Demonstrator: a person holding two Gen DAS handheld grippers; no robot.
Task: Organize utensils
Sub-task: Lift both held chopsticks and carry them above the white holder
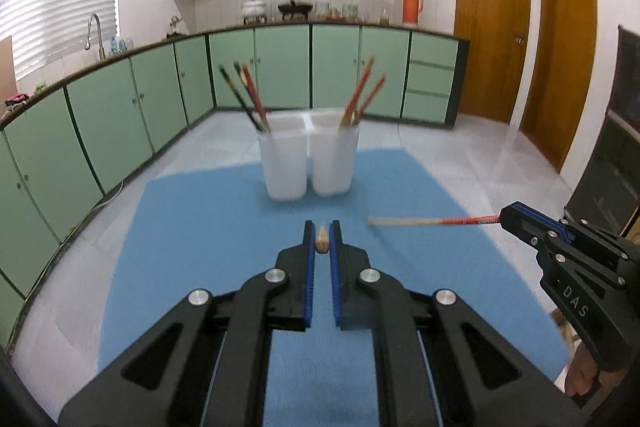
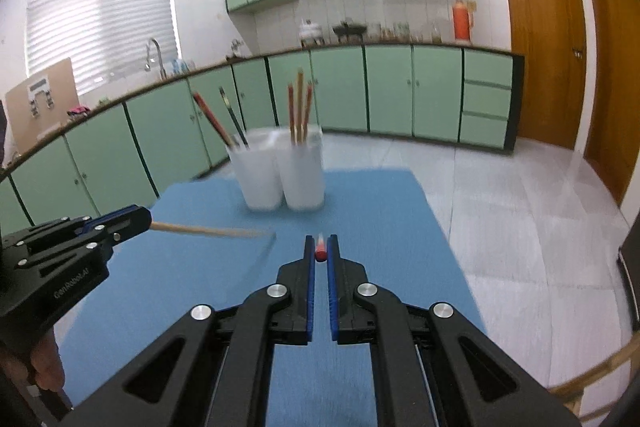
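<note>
Two white cups stand side by side at the far end of the blue mat: the left cup (image 1: 283, 163) holds dark and red chopsticks, the right cup (image 1: 334, 157) holds red ones. My left gripper (image 1: 322, 241) is shut on a wooden chopstick (image 1: 322, 243), seen end-on; in the right wrist view this chopstick (image 2: 208, 230) sticks out sideways to the right. My right gripper (image 2: 321, 251) is shut on a red-handled chopstick (image 2: 320, 250); in the left wrist view it (image 1: 432, 221) points left. Both grippers hover over the mat, short of the cups (image 2: 280, 173).
The blue mat (image 1: 200, 227) covers the table. Green kitchen cabinets (image 1: 120, 115) run along the left and back, wooden doors (image 1: 492, 27) at the right. A tiled floor (image 2: 520, 207) lies beyond the table's right edge.
</note>
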